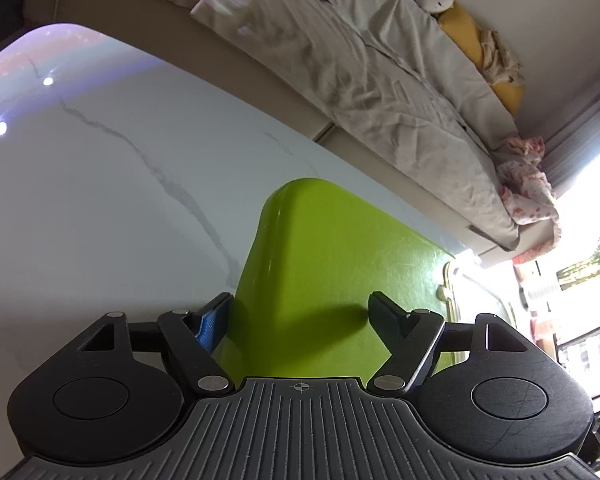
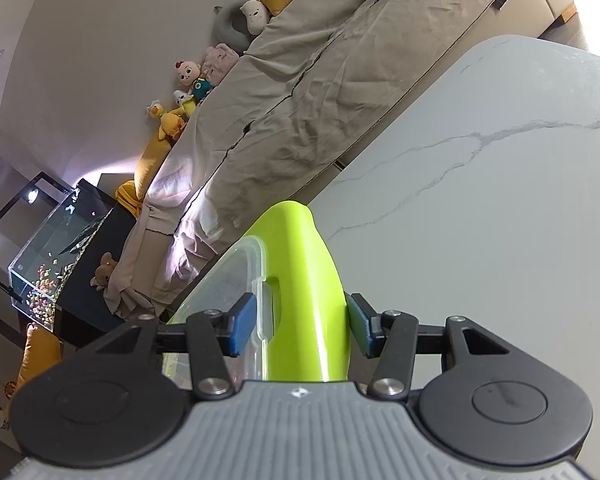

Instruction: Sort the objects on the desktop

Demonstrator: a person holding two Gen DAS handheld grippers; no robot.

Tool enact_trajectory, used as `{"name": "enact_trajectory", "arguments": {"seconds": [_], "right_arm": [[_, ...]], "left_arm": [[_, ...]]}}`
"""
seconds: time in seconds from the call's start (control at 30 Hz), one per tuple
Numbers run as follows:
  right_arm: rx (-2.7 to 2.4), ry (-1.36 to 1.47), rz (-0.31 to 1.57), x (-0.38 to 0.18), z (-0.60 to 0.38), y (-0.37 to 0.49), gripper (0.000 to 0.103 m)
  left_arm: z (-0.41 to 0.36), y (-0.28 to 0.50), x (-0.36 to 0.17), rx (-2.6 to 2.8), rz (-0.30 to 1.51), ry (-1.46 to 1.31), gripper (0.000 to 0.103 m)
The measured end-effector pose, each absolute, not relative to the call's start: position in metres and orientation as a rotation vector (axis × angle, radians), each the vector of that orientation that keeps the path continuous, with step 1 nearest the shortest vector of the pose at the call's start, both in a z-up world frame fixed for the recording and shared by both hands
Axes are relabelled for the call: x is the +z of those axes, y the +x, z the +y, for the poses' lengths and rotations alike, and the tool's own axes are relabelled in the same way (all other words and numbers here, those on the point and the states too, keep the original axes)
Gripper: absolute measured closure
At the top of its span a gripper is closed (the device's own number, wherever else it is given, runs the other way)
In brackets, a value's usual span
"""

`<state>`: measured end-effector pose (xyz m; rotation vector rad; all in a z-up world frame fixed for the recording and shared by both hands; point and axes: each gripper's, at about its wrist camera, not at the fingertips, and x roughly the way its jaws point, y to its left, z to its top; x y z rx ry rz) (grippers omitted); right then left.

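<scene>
A lime-green plastic box stands on the white marble table. In the left wrist view my left gripper straddles one end of the box, its jaws wide apart with one finger on either side. In the right wrist view the green box carries a clear plastic lid. My right gripper has its blue pads against the lid's edge on the left and the green wall on the right, so it grips the box's rim.
A bed with rumpled beige sheets runs along the table's far edge, with plush toys against the wall. A fish tank stands on a dark cabinet beyond the bed. The marble table top extends right of the box.
</scene>
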<state>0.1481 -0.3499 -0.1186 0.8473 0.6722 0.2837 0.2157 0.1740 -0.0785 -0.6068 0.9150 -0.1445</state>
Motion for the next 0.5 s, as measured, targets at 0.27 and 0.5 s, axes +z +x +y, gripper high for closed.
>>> {"name": "enact_trajectory", "arguments": {"seconds": [0.27, 0.5], "right_arm": [[0.271, 0.85, 0.673, -0.121, -0.348, 0.156, 0.05], [0.279, 0.848, 0.657, -0.123, -0.348, 0.159, 0.05]], "left_arm": [[0.174, 0.242, -0.067, -0.124, 0.899, -0.608, 0.024], [0.171, 0.252, -0.069, -0.134, 0.886, -0.581, 0.02]]}}
